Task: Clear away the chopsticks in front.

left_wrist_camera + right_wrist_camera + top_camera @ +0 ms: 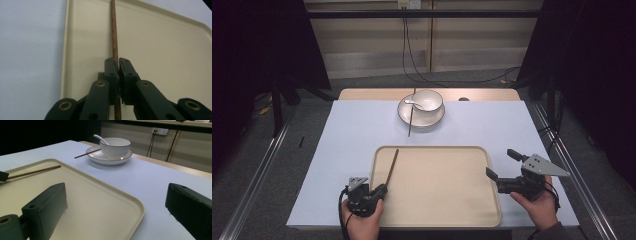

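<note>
While my left gripper (pixel 381 190) sits at the near left corner of the tray (pixel 492 210), I see its jaws clenched on a brown chopstick (pixel 114 37) that runs away from me over the tray's left side. My right gripper (pixel 502 164) hovers at the tray's right edge, jaws spread wide with nothing between them. Beyond the tray's far rim, a second chopstick (pixel 410 120) lies with its far end propped on a white plate (pixel 404 114). On that plate stands a white bowl (pixel 429 102) with a white spoon (pixel 413 103) in it.
</note>
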`<move>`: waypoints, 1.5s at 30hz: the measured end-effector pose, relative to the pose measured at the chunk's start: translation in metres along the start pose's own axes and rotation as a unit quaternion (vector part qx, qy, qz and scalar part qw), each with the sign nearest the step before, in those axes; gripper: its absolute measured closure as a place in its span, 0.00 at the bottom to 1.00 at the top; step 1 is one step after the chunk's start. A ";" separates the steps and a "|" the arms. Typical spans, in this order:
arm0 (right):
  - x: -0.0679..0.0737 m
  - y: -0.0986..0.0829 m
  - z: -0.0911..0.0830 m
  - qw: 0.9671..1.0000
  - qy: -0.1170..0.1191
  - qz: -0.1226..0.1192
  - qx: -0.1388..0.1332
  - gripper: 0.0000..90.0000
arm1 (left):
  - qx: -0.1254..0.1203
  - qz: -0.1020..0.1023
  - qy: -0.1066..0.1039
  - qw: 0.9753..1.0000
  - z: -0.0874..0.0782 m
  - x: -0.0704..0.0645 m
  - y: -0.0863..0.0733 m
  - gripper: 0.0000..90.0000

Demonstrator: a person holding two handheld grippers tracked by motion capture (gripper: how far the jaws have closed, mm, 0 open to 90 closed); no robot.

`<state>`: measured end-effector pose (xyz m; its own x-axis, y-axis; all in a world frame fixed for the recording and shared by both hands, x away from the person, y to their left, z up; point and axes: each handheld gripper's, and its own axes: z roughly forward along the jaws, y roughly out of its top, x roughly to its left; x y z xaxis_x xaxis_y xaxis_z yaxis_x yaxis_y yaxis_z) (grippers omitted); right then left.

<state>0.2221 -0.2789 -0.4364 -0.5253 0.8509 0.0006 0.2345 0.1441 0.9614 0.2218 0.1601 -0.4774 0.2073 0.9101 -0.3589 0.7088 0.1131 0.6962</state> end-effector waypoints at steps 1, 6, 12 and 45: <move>0.000 0.000 0.000 1.000 -0.001 -0.001 0.001 0.04 | 0.000 0.000 0.000 1.000 0.000 0.000 0.000 0.95; 0.000 0.000 0.000 1.000 0.002 -0.001 0.003 0.04 | 0.008 0.003 0.005 1.000 0.003 0.000 0.001 0.95; 0.000 0.000 0.001 1.000 0.004 -0.001 0.004 0.04 | 0.012 0.009 0.004 1.000 0.005 -0.002 0.001 0.94; -0.001 0.000 0.000 1.000 0.000 0.001 0.005 0.04 | -0.111 0.113 -0.053 0.986 0.053 -0.009 0.122 0.22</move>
<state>0.2230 -0.2798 -0.4367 -0.5252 0.8510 0.0026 0.2442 0.1478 0.9584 0.3419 0.1445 -0.4225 0.4205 0.8765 -0.2345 0.4735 0.0085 0.8808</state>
